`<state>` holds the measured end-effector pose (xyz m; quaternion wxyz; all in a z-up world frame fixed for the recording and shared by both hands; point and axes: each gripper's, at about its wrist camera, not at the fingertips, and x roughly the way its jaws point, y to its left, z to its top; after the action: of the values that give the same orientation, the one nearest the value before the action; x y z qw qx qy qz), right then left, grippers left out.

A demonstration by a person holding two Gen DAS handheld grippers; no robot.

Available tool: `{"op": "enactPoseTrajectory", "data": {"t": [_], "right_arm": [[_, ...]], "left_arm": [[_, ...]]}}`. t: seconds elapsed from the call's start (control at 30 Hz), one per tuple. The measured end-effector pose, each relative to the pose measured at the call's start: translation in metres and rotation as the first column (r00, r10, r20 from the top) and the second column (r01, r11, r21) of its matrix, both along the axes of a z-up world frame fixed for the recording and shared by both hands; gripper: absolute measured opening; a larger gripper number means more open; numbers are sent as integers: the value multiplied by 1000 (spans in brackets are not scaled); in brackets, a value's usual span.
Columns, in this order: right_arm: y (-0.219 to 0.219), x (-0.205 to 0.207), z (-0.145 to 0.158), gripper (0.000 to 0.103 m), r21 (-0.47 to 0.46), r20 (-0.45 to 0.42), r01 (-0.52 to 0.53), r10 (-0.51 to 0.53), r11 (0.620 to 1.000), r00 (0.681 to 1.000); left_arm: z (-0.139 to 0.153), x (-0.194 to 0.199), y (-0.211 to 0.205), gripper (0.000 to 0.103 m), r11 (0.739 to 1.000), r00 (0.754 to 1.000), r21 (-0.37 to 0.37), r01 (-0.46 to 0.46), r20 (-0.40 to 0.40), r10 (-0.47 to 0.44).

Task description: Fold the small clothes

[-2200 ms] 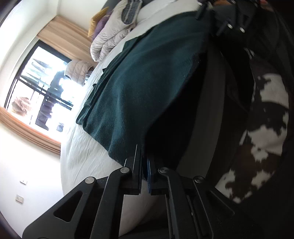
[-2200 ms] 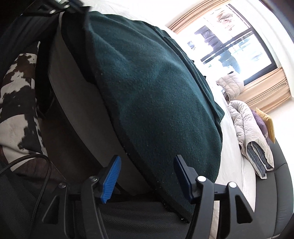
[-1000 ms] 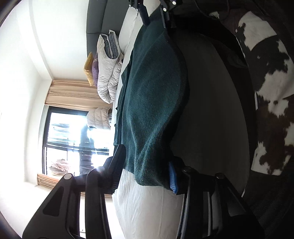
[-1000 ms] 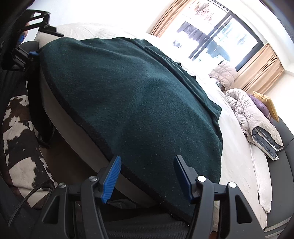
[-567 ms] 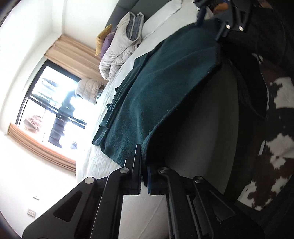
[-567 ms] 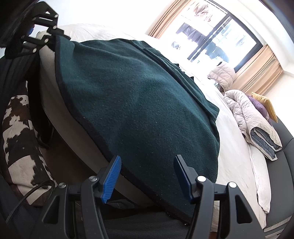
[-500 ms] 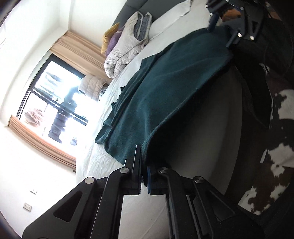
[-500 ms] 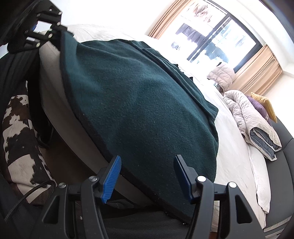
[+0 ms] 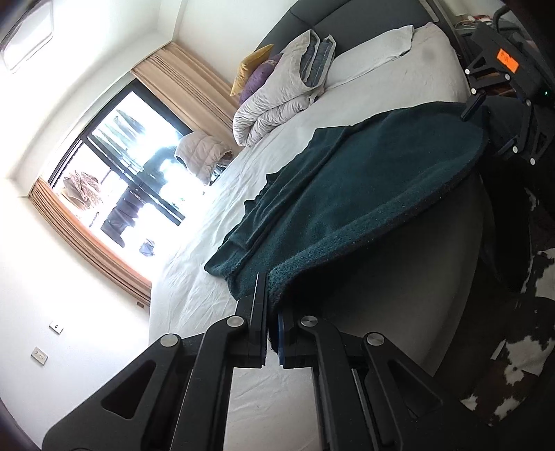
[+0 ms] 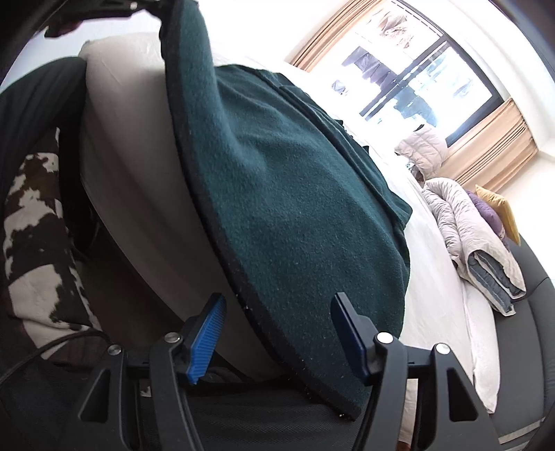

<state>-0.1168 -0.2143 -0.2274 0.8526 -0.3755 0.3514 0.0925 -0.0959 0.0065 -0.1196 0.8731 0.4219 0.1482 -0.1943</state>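
A dark green fleece garment (image 9: 364, 180) lies spread over the near edge of a white bed (image 9: 194, 277). My left gripper (image 9: 272, 298) is shut on the corner of its black-trimmed hem and holds that corner up off the mattress. In the right wrist view that raised corner hangs from the left gripper (image 10: 156, 10) at the top left. My right gripper (image 10: 277, 333) is open. The other end of the garment (image 10: 295, 208) hem passes between its blue pads (image 10: 204, 333), which stand clear of the cloth. The left wrist view shows the right gripper (image 9: 489, 125) at the far corner.
A folded grey quilt (image 10: 478, 236) and purple and yellow cushions lie by the dark headboard (image 10: 534, 329). A bright window (image 9: 131, 173) with tan curtains is beyond the bed. A brown-and-white cowhide rug (image 10: 31, 225) covers the floor beside the bed.
My left gripper closed on the hem corner, rolled and rose, lifting that corner off the mattress. The right gripper stayed in place, still open around the hem.
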Motion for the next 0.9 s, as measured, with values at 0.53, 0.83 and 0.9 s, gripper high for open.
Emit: {"op": "enactPoseTrajectory", "data": {"t": [0.53, 0.83, 0.9], "right_arm": [[-59, 26, 20, 4, -90, 29, 142, -140, 986, 990], [-74, 56, 67, 4, 17, 57, 179, -180, 984, 982], [-76, 64, 76, 4, 44, 65, 188, -191, 981, 980]], "left_arm": [[-14, -5, 17, 3, 999, 998, -23, -35, -52, 33], [-14, 3, 26, 3, 995, 993, -59, -75, -97, 69], [-11, 9, 29, 3, 992, 990, -91, -93, -118, 82]]}}
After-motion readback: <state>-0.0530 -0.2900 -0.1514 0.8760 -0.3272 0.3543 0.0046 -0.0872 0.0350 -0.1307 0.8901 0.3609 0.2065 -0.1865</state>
